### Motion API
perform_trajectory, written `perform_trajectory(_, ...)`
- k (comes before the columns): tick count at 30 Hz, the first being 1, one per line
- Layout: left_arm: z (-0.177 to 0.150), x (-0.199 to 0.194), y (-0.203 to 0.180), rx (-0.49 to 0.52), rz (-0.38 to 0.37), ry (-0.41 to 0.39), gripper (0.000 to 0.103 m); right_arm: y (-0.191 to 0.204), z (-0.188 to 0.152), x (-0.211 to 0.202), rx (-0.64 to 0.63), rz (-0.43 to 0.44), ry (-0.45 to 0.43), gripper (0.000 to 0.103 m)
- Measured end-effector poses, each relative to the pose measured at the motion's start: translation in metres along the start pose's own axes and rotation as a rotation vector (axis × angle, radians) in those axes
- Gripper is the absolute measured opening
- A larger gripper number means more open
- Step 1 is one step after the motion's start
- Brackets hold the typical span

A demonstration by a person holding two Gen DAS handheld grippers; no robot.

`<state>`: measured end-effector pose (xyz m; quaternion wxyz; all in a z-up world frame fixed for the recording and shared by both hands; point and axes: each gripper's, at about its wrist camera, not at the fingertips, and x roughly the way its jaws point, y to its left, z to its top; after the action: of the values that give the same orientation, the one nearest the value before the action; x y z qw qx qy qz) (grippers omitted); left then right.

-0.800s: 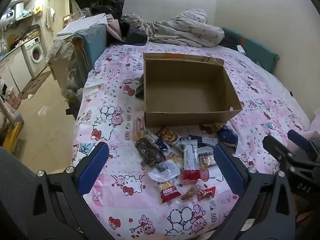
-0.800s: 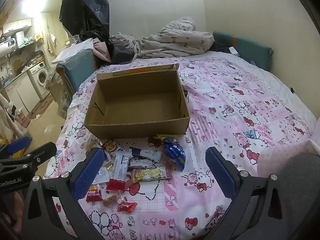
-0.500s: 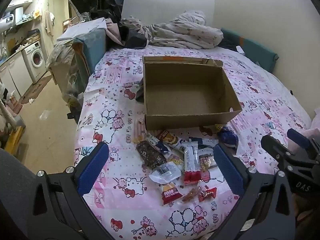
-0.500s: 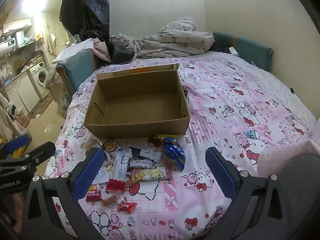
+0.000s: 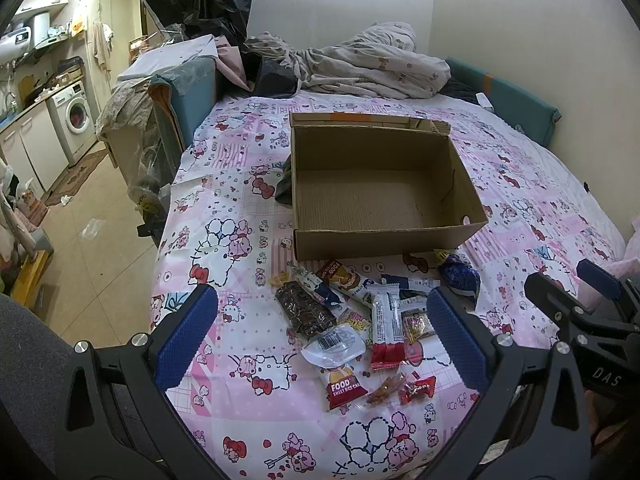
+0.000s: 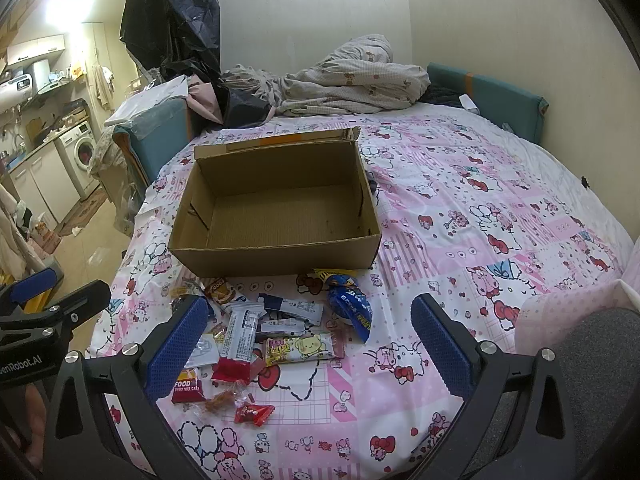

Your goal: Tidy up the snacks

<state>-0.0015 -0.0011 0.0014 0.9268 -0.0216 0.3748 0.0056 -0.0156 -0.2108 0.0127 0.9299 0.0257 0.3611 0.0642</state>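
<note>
An empty open cardboard box [image 5: 472, 188] stands on the pink Hello Kitty bedsheet [image 5: 224, 400]; it also shows in the right wrist view [image 6: 280, 254]. Several snack packets lie in front of it: a white and red bar [image 5: 386, 330], a dark brown bar [image 5: 302, 312], a red FOOD rice cake pack [image 5: 342, 386], a blue packet [image 6: 352, 310], a yellow packet [image 6: 298, 348], a small red candy [image 6: 254, 414]. My left gripper [image 5: 320, 336] is open above the pile. My right gripper [image 6: 310, 340] is open above the pile, holding nothing.
Crumpled bedding [image 5: 360, 64] lies at the far end of the bed. A teal cushion [image 5: 504, 100] lines the right wall. A teal covered chair [image 5: 188, 96] stands left of the bed. The bed's left edge drops to a tiled floor [image 5: 84, 248] with a washing machine [image 5: 76, 116] beyond.
My left gripper has drifted slightly back and up, so the box and snacks sit a little lower in its view. The right gripper has barely moved. Both stay open.
</note>
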Motion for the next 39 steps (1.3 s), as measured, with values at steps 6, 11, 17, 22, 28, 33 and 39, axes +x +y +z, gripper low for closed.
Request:
perform_trajectory(6, -0.0002, -0.0008, 0.0027, -0.007, 0.002, 0.006, 0.103, -0.0001, -0.0003, -0.0002, 0.003, -0.002, 0.004, 0.103)
perform_trajectory(11, -0.0002, -0.0006, 0.0029, -0.006, 0.001, 0.006, 0.103, -0.0002, -0.0004, 0.0001, 0.003, -0.002, 0.004, 0.103)
perform_trajectory(17, -0.0006, -0.0007, 0.0032, -0.006, -0.001, 0.006, 0.103, -0.0002, -0.0005, 0.0005, 0.002, -0.002, 0.004, 0.103)
perform_trajectory(22, -0.0011, 0.0001, 0.0020, -0.006, 0.000, 0.003, 0.103, -0.0002, -0.0007, 0.0003, 0.002, -0.002, 0.004, 0.103)
perform_trajectory(28, -0.0013, 0.0001, 0.0027, -0.006, 0.003, 0.004, 0.103, -0.0006, -0.0008, 0.0003, 0.004, -0.001, 0.004, 0.103)
perform_trajectory(33, 0.0001, -0.0001, 0.0034, -0.008, 0.002, 0.005, 0.103, -0.0002, -0.0006, 0.0008, 0.001, -0.003, 0.006, 0.103)
perform_trajectory(39, 0.0005, -0.0006, 0.0035, -0.009, 0.004, 0.004, 0.103, 0.0003, -0.0003, 0.0022, -0.002, -0.002, 0.005, 0.103)
